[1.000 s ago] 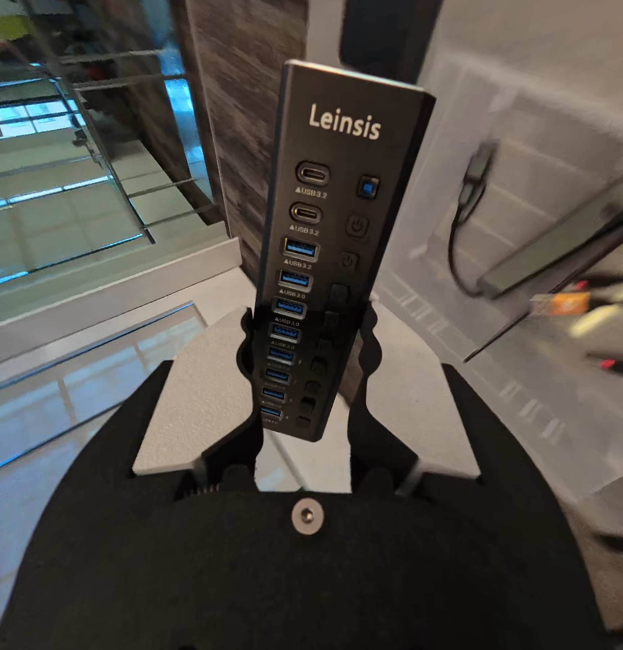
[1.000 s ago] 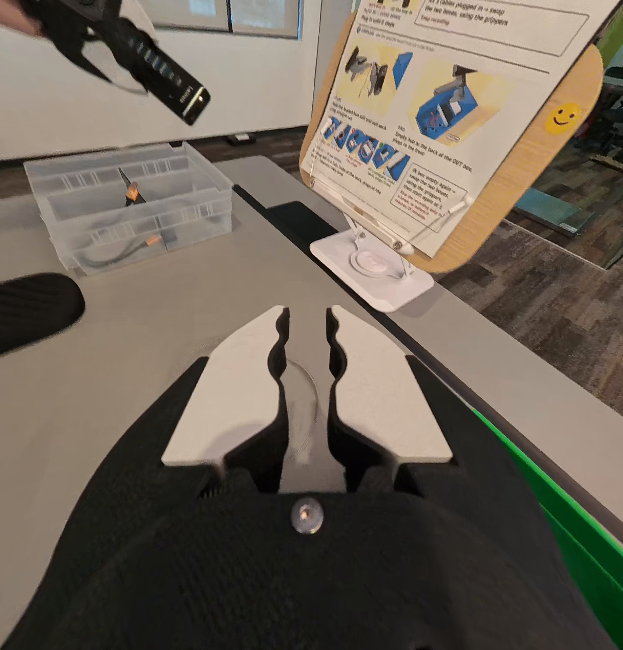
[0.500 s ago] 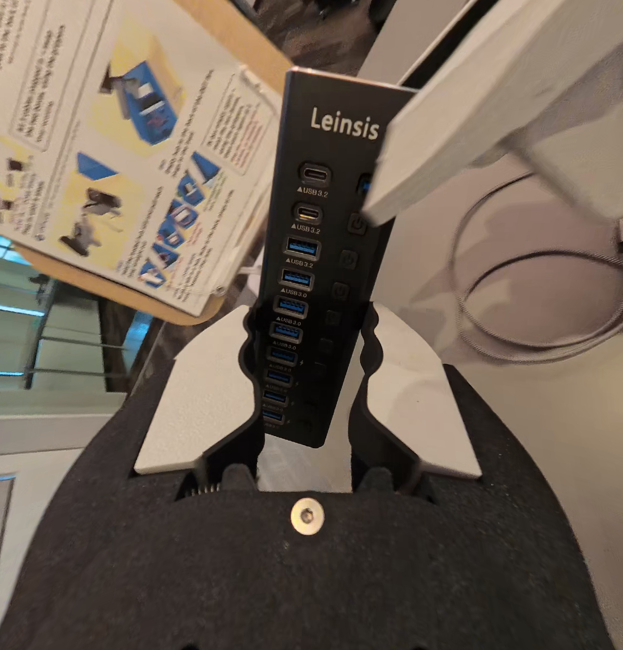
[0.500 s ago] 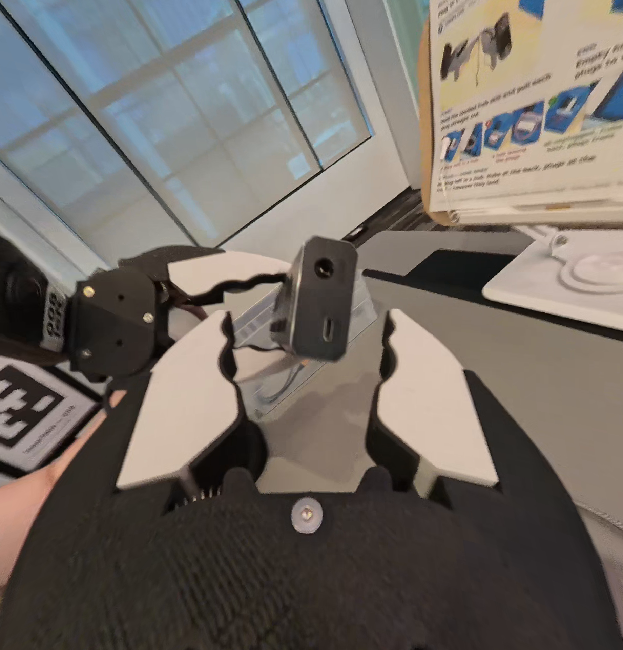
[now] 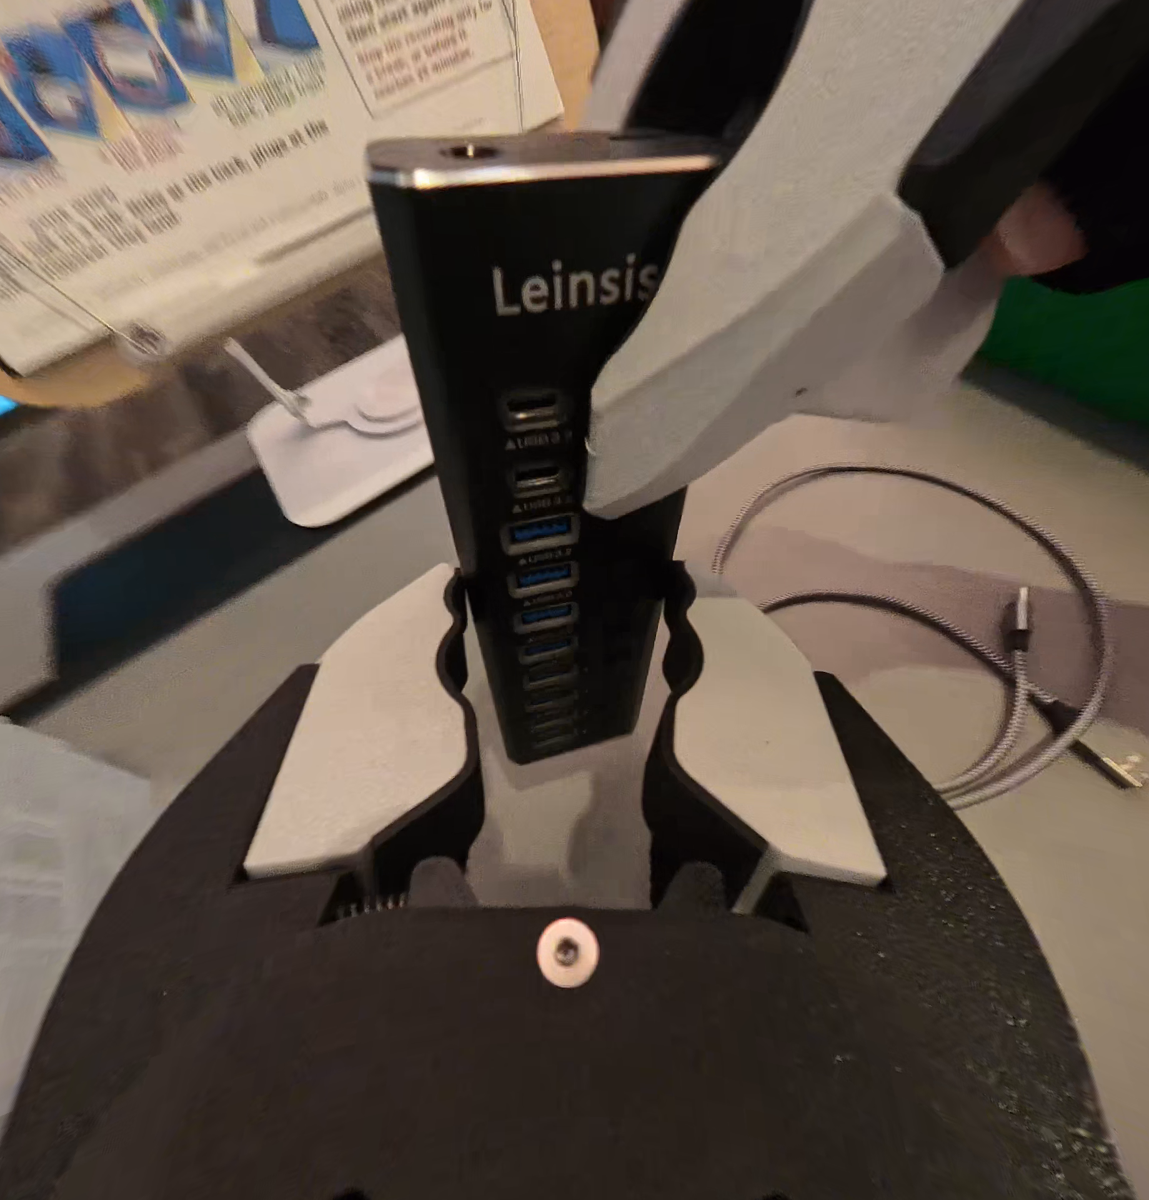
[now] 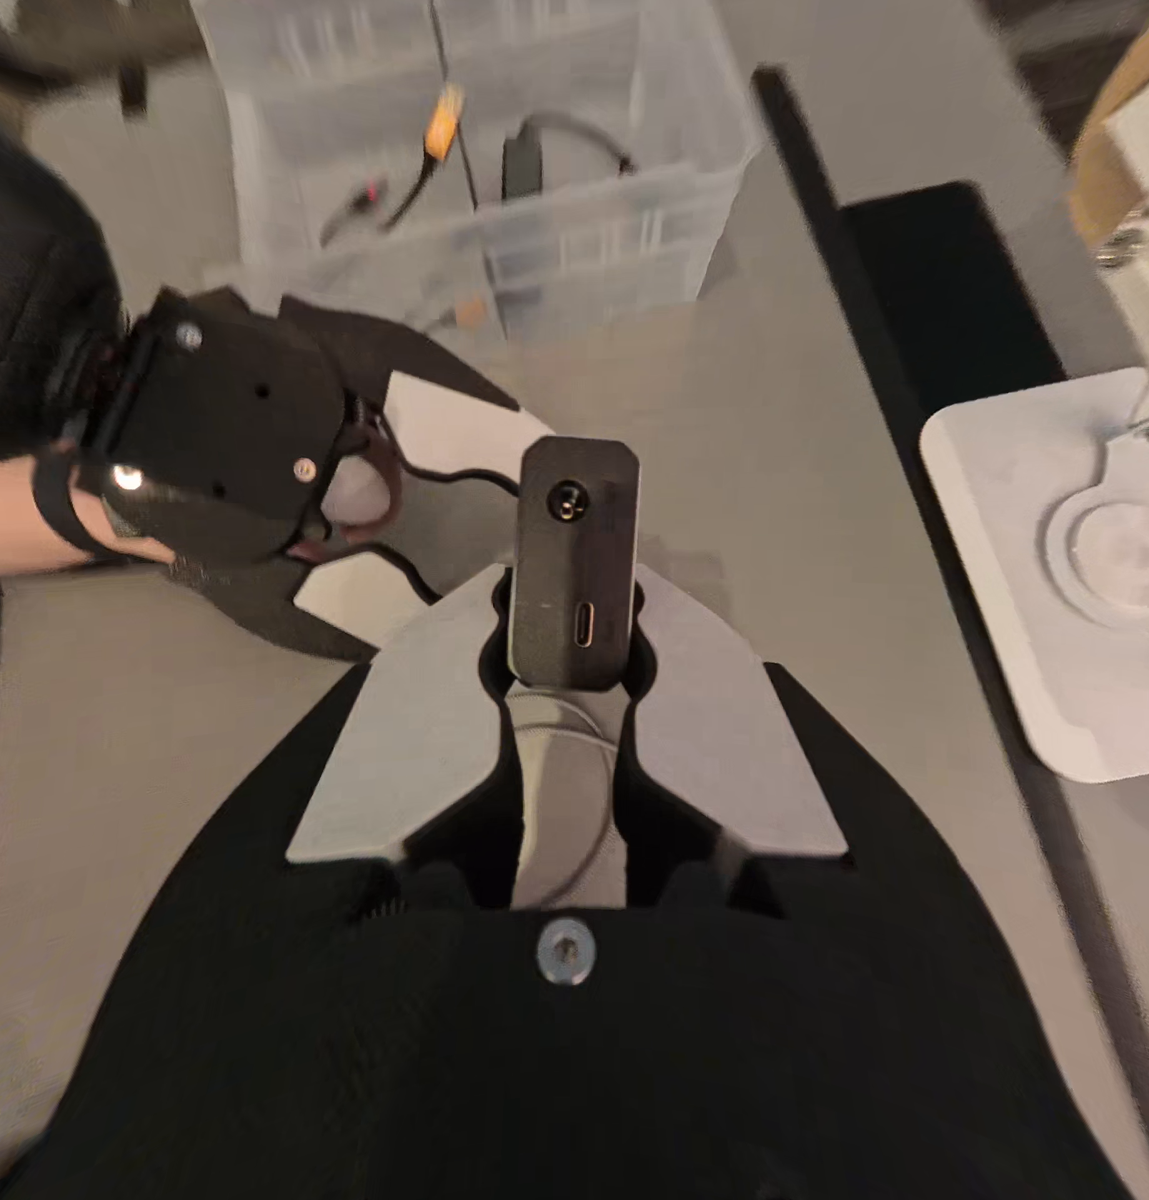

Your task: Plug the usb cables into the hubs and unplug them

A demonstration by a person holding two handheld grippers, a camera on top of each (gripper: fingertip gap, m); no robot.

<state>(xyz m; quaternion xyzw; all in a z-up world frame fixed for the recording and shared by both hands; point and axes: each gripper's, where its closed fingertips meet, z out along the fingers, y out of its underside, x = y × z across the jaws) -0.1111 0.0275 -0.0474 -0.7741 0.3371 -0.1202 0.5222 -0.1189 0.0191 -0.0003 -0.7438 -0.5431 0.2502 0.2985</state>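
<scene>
Both grippers have hold of the black hub (image 5: 545, 402) at once; the left gripper (image 5: 568, 584) is clamped on its lower end, and the right gripper (image 6: 568, 587) pinches the upper end, above the grey table (image 6: 721, 415). A braided cable (image 5: 1013, 649) lies coiled just beside; a clear bin (image 6: 558, 214) of cables sits farther off.

A long black USB hub (image 5: 545, 363) stands upright in the middle of the left wrist frame, off the table, its face carrying a column of ports: two small oval ones on top, blue rectangular ones below. White lettering sits near its top. Its end face (image 6: 575, 565), centre of the right wrist frame, shows a round socket and a small oval port. A grey braided USB cable (image 5: 1039, 623) lies looped on the table at right, unplugged.
</scene>
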